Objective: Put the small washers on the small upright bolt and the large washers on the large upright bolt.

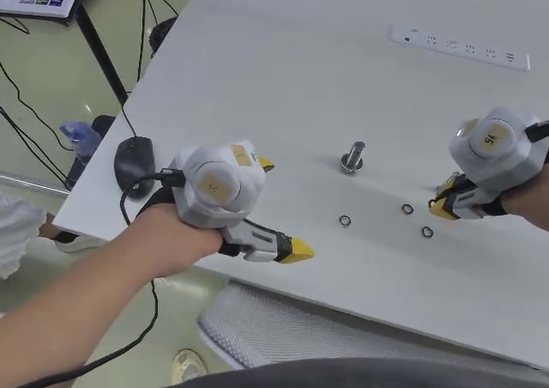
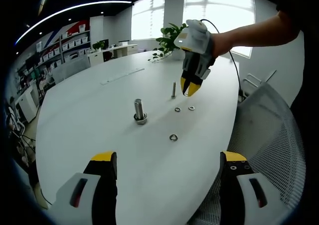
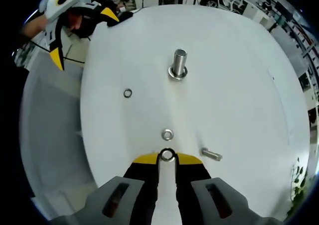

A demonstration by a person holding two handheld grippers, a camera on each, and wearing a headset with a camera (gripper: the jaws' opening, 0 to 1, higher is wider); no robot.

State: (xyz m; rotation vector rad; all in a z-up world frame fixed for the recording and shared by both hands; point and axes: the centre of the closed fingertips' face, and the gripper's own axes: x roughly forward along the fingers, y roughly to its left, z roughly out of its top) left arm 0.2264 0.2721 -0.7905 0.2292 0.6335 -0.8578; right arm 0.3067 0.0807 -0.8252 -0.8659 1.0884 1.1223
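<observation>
White all over, the worktop [image 1: 283, 70] is seen with a large bolt [image 1: 352, 158] stood upright near its middle. In the left gripper view a small bolt [image 2: 173, 89] is stood upright well beyond the large bolt, just beside the right tongs [image 2: 191, 91]. These tongs are drawn almost together, and in the right gripper view a held washer [image 3: 168, 155] is seen pinched between their yellow tips.

Three more washers are laid flat on the worktop, all on the person's side of the large bolt. The first washer [image 1: 345, 221] is placed nearest to the large bolt. The second washer [image 1: 407, 209] and the third washer [image 1: 427, 232] are placed farther from it, near each other but apart, close to the tips of the right tongs.

The left tongs [image 1: 281, 206] are spread wide with nothing between them. They are held over the near edge of the worktop, well apart from the large bolt, on the side away from the right tongs.

A white power strip [image 1: 459, 49] is laid well beyond the large bolt, towards the far edge. A black mouse [image 1: 135, 160] is set well to the left of the large bolt, near the corner. A mesh chair [image 1: 283, 328] is seen below the near edge.
</observation>
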